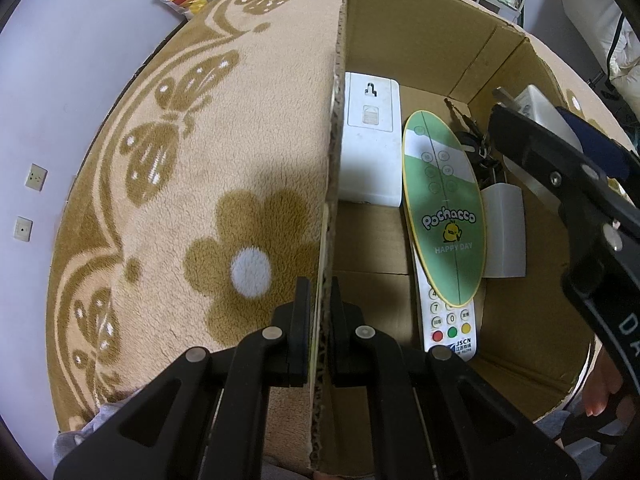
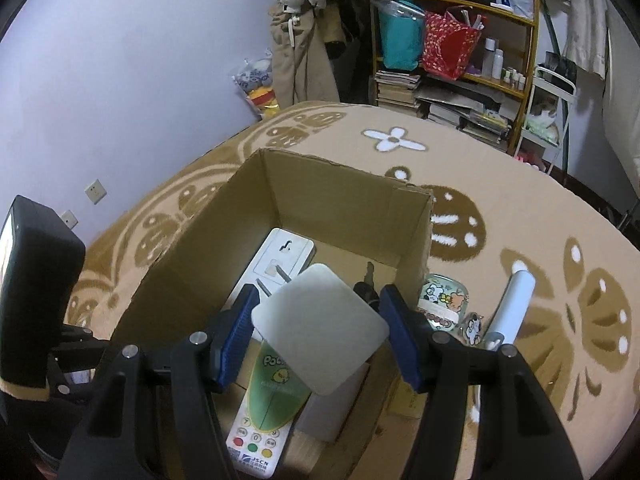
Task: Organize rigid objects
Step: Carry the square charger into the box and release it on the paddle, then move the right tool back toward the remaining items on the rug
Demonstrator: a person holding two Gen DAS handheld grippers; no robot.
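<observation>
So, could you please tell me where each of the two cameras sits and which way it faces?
Left wrist: on the left gripper, shut on the open brown cardboard box's left wall, looking along it; the right gripper's black arm crosses at right.
Right wrist: on the right gripper, above the box's near end, looking down into it; blue pads hold a white square charger block; the left gripper's body shows at left.
Shared: the box, the green oval Pochacco fan, the white remote control, the white power strip.
</observation>
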